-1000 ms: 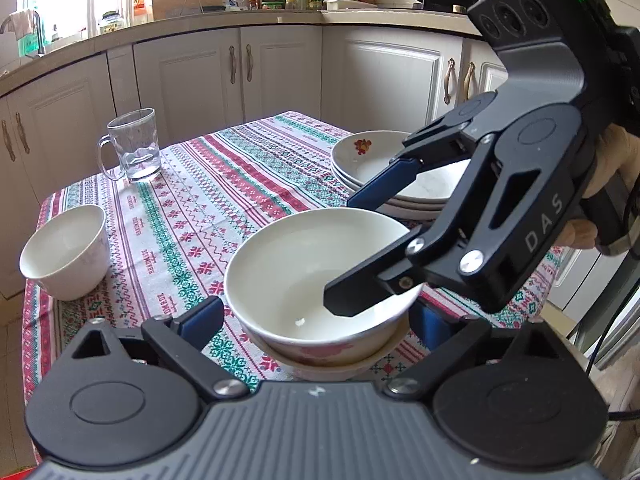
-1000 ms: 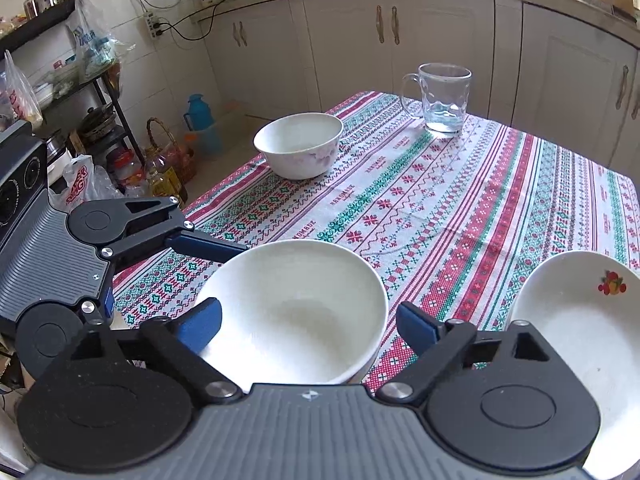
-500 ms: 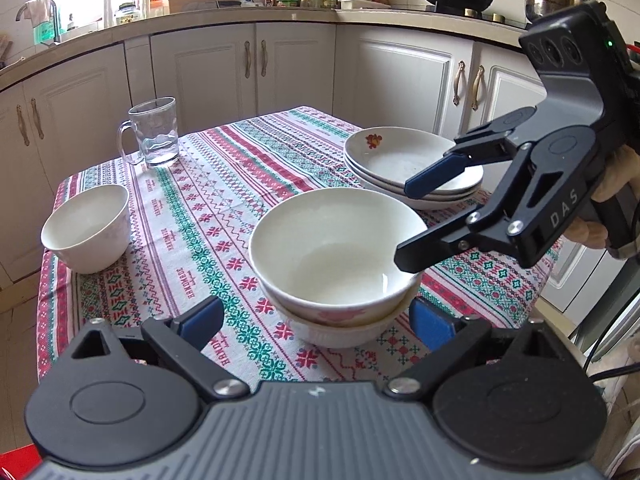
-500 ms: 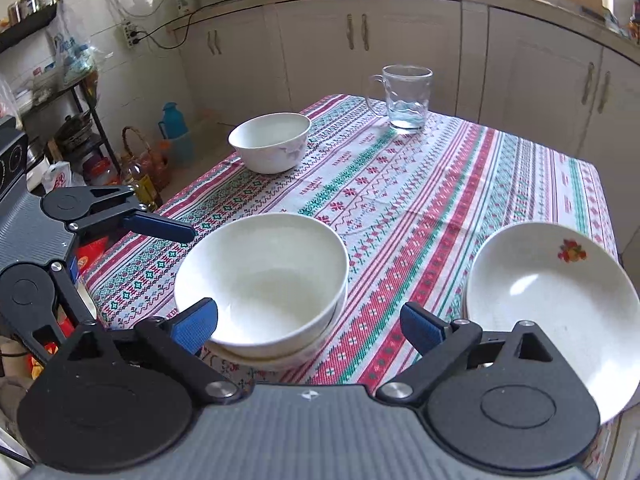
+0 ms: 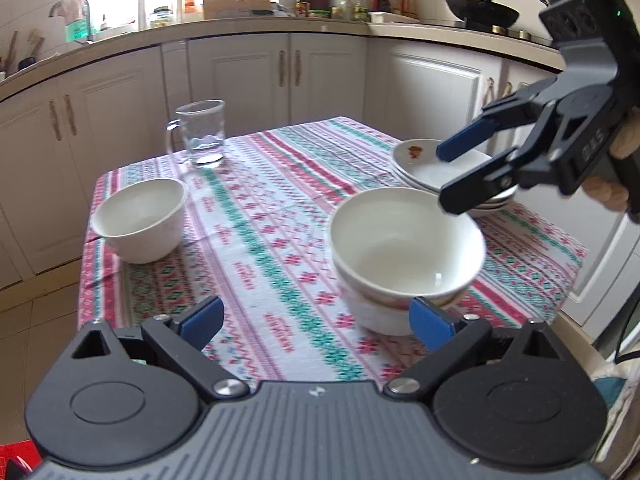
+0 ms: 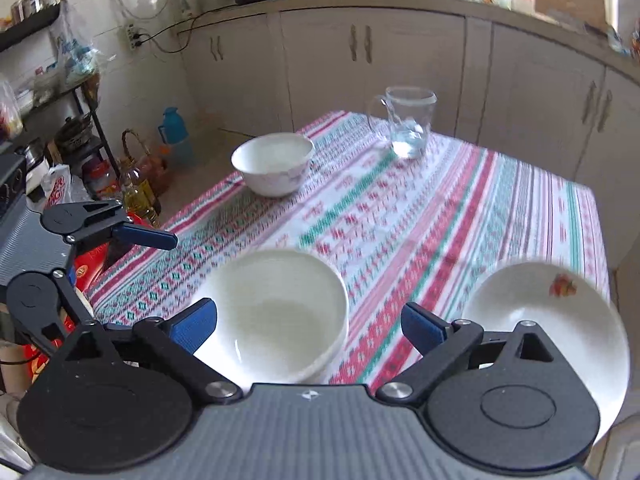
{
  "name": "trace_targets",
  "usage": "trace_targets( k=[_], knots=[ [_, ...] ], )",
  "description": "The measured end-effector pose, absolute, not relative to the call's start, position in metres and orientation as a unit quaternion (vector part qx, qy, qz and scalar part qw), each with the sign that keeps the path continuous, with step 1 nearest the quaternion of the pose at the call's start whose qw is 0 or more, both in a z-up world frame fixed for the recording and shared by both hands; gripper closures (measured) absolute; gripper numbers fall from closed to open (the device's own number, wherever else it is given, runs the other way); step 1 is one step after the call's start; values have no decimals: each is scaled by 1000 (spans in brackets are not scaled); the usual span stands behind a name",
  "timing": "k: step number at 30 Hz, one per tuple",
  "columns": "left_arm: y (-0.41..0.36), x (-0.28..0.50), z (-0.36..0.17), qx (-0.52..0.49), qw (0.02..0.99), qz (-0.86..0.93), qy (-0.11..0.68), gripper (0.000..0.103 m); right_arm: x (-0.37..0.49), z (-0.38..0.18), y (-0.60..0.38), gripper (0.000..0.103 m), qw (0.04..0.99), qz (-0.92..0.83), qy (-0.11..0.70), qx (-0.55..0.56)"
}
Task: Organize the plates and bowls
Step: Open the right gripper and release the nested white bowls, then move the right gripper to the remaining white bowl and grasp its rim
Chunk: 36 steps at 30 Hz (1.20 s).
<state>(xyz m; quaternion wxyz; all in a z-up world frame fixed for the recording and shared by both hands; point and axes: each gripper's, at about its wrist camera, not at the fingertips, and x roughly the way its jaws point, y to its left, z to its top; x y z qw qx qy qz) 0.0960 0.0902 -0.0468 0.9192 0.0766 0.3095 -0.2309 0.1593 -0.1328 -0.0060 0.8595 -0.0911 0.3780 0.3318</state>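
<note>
Two white bowls sit nested [image 5: 406, 258] near the table's front edge, also in the right wrist view [image 6: 276, 312]. A single white bowl [image 5: 140, 218] stands at the far left [image 6: 273, 168]. A stack of white plates with a red motif [image 5: 436, 166] lies at the right [image 6: 544, 320]. My left gripper [image 5: 316, 320] is open and empty, above the table's edge short of the nested bowls. My right gripper [image 6: 308, 324] is open and empty, raised above the nested bowls; it shows in the left wrist view [image 5: 452, 178] between bowls and plates.
A glass mug [image 5: 202, 134] with a little water stands at the far side of the patterned tablecloth [image 5: 272, 216]. White kitchen cabinets [image 5: 248, 76] surround the table. Bottles and a rack [image 6: 136, 184] stand on the floor to the left.
Both grippers have drawn back and up from the nested bowls. The right gripper, earlier low over the top bowl, now hangs higher and to the right. The bowls stay stacked.
</note>
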Motion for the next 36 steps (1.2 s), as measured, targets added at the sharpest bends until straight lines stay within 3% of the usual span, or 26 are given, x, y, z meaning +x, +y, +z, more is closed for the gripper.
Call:
trace_targets(
  k=[12,36],
  knots=[
    [149,139,-52,56,942,-152,294,4,212,23,-59,0,836,366,370,-171],
    [161,217,-74,78,945,-117,295,4,315,-5,23,0,777,413,406,-246]
  ],
)
